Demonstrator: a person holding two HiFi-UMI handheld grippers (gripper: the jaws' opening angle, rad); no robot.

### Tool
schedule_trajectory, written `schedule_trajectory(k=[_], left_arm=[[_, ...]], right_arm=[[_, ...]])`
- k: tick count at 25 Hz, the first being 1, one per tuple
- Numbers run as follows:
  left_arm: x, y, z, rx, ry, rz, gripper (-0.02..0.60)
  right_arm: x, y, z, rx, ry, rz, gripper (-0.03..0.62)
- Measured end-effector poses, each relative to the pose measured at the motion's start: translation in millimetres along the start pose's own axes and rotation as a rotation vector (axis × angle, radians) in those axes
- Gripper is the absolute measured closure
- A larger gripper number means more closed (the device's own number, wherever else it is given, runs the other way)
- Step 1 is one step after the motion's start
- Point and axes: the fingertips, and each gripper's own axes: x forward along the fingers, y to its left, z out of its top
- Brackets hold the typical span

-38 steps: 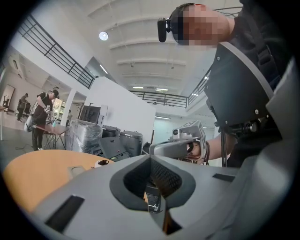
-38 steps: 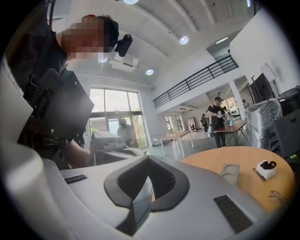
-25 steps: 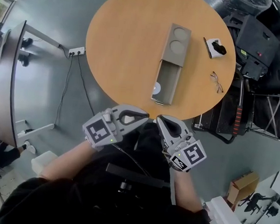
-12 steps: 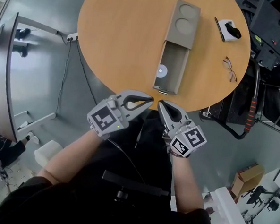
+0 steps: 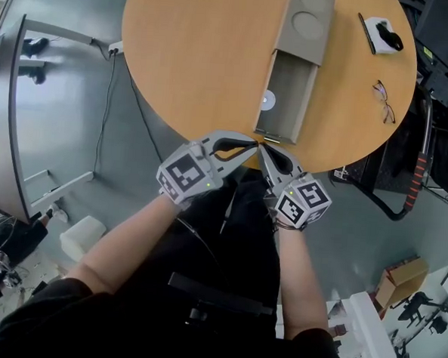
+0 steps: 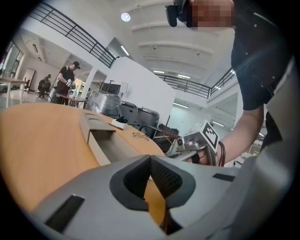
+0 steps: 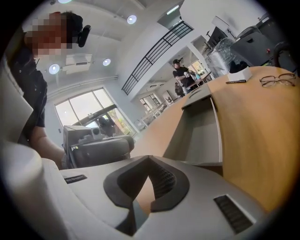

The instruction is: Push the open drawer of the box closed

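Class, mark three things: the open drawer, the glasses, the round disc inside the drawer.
open drawer (image 5: 294, 92), head view, its bare floor.
glasses (image 5: 383, 102), head view, bridge of the frame.
round disc (image 5: 267, 101), head view, its centre.

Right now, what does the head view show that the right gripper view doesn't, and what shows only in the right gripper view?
Only the head view shows the small round disc lying in the drawer and the power strip on the floor. Only the right gripper view shows a standing person in black far off, big windows and ceiling lights. Both show the open drawer, the glasses, the wooden table and the left gripper.
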Motion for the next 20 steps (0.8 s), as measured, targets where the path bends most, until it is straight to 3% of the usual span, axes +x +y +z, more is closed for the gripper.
schedule_trajectory(k=[9, 20], left_arm=[[4, 6, -20, -0.025, 0.025, -0.013, 0.552], [4, 11, -14, -0.036, 0.015, -0.019, 0.552]], right_arm=[[13, -22, -19, 0.04, 0.033, -0.02, 0.588], [20, -28, -21, 0.045, 0.077, -0.016, 0.588]])
